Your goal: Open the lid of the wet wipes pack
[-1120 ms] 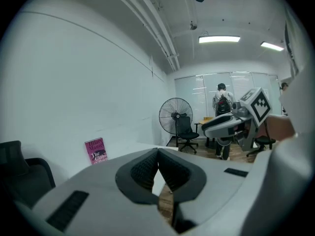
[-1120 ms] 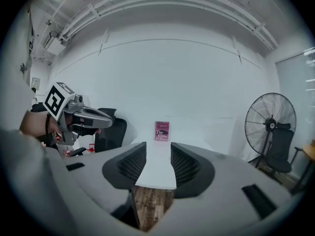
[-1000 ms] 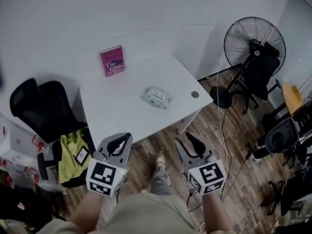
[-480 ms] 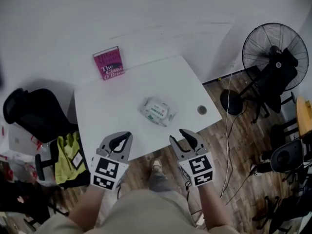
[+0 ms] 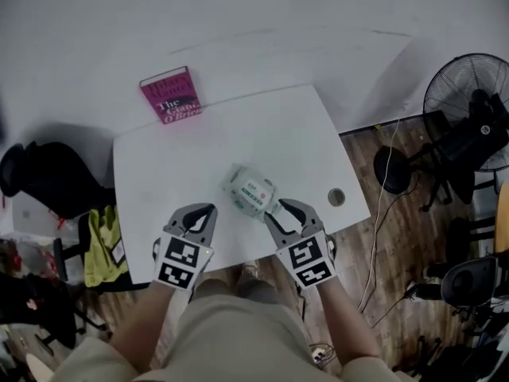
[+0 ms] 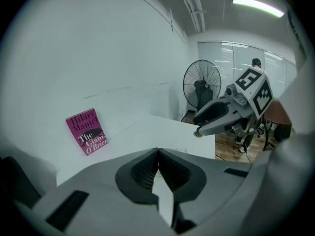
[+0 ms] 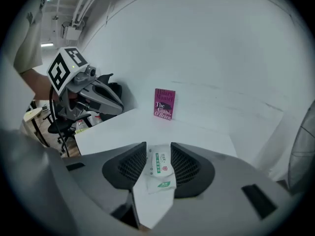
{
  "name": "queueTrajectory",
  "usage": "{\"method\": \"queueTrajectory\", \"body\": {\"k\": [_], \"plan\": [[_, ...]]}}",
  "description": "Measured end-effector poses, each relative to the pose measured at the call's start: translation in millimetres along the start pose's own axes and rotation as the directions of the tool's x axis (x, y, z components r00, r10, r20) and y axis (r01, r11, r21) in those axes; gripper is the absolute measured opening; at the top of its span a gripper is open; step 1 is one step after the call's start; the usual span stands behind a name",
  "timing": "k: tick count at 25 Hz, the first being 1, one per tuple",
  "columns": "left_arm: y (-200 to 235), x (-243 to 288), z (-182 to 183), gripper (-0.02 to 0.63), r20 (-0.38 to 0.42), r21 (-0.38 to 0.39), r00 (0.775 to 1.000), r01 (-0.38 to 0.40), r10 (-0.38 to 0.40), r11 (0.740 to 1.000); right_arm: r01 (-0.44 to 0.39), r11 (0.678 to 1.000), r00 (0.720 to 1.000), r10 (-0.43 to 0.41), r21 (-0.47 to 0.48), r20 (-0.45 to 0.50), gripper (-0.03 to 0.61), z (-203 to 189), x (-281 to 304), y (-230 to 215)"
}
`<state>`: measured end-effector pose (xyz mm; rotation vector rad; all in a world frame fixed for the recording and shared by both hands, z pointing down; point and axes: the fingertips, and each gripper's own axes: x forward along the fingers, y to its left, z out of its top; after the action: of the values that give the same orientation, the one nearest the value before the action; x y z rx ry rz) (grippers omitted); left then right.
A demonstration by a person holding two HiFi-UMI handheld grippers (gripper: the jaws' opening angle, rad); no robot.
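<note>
Two tools: left tool (image 5: 200, 211) clenched, empty; right tool (image 5: 283, 208) released; wipes pack (image 5: 249, 191) lid indiscernible.

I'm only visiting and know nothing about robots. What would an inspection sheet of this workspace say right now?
Surface: white table, mostly bare, with a cable hole near its right edge.
Job's things: wet wipes pack lying flat, lid looks shut.
Clutter: pink book propped against the wall.
Grippers: left gripper fingers together, empty; right gripper fingers apart, lined up on the pack, not gripping it.
Cables: white cable trailing over the wood floor.
Surroundings: fan to the right, black chair to the left.
</note>
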<state>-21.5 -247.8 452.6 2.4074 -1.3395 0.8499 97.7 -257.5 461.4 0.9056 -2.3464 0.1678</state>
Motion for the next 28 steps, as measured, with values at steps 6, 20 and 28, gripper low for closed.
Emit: {"method": "queueTrajectory", "body": {"k": [6, 20, 28], "plan": [[10.1, 41.5, -16.0, 0.021, -0.080, -0.048, 0.997, 0.012, -0.016, 0.999, -0.083, 0.993, 0.995, 0.078, -0.082, -0.063, 0.170, -11.7, 40.9, -0.9], [17.0, 106.0, -71.4, 0.021, -0.239, -0.064, 0.965, 0.097, -0.110, 0.993, -0.157, 0.983, 0.968, 0.136, -0.089, -0.211, 0.170, -58.3, 116.2, 12.7], [13.7, 136.2, -99.2, 0.021, -0.265, -0.116, 0.947, 0.157, -0.183, 0.981, -0.133, 0.987, 0.957, 0.106, -0.086, -0.271, 0.170, -83.0, 144.8, 17.6]]}}
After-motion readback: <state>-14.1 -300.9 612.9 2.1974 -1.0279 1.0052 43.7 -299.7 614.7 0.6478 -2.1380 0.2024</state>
